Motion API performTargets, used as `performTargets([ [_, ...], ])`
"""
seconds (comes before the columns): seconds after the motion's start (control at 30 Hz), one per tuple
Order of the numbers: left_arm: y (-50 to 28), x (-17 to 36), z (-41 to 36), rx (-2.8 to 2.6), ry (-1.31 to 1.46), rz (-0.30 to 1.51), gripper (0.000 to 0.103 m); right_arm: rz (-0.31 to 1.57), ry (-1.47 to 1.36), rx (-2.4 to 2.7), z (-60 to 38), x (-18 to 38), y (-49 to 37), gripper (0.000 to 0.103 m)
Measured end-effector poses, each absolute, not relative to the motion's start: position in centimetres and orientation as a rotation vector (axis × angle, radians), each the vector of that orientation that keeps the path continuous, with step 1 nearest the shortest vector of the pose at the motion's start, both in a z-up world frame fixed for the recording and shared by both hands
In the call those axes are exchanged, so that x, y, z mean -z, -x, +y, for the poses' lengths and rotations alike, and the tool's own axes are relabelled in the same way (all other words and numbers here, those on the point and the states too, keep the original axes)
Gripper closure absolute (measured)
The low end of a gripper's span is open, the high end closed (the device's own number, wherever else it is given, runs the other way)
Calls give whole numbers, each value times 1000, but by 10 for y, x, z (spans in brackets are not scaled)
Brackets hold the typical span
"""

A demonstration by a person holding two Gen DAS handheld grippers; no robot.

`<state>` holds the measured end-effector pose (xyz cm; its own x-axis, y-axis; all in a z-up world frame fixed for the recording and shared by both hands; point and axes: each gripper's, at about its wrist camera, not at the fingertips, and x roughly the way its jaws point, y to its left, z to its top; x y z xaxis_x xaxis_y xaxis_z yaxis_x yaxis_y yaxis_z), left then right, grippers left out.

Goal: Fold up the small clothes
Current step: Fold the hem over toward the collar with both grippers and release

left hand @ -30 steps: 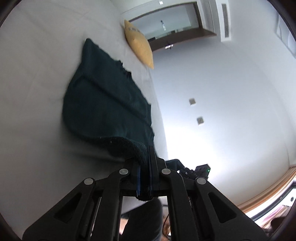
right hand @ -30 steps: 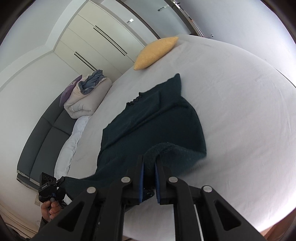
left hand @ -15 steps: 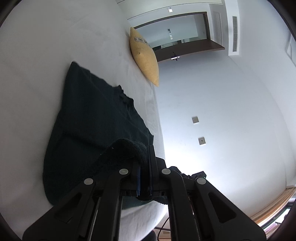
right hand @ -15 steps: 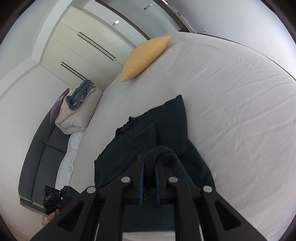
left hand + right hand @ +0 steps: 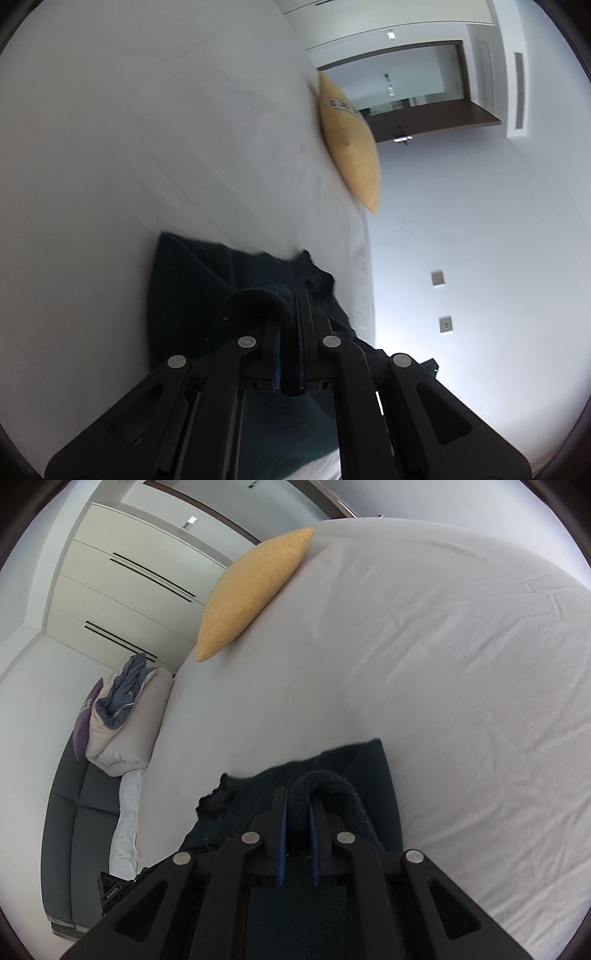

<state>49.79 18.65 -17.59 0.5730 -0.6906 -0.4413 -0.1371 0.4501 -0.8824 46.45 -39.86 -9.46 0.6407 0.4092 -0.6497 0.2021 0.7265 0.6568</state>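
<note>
A dark green knit garment [image 5: 188,295] lies on the white bed, also in the right wrist view [image 5: 351,764]. My left gripper [image 5: 289,332] is shut on a bunched edge of the garment, which loops over its left finger. My right gripper [image 5: 297,808] is shut on another bunched edge, which arches over its right finger. Both held edges are carried over the part of the garment still lying flat. The garment's near part is hidden under the grippers.
A yellow pillow [image 5: 351,144] lies at the far end of the bed [image 5: 147,129], also in the right wrist view [image 5: 251,590]. A grey sofa [image 5: 70,834] with folded bedding [image 5: 122,716] stands left of the bed. White wardrobes line the far wall.
Both grippers have moved forward over the bed toward the pillow, carrying the held edges over the garment. Less of the flat garment shows ahead of the fingers now.
</note>
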Motion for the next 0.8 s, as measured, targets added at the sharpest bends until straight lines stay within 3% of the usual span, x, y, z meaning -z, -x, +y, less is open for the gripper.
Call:
performTargets([
  [0.07,-522,193,187,375,1102,962,98,904,-775,-93,-401,102,-481,89],
  [0.1,-528,199,188,372,1126,973,97,908,-785,-78,-404,106,-487,83],
  [0.13,-534,204,190,369,1145,986,93,917,-804,-60,-407,110,-493,76],
  [0.17,-541,209,191,362,1151,1010,87,911,-821,-45,-410,113,-494,57],
  [0.2,-544,209,196,368,1152,1008,67,878,-818,-38,-411,111,-493,49],
  [0.23,-544,206,200,394,1149,972,31,847,-791,-36,-411,106,-491,47],
  [0.3,-539,203,209,419,1156,923,0,819,-752,-43,-412,102,-488,39],
  [0.53,-507,198,218,427,1123,940,0,791,-699,-14,-415,87,-456,38],
  [0.8,-447,175,162,460,902,959,1,917,-262,-77,-343,91,-413,38],
])
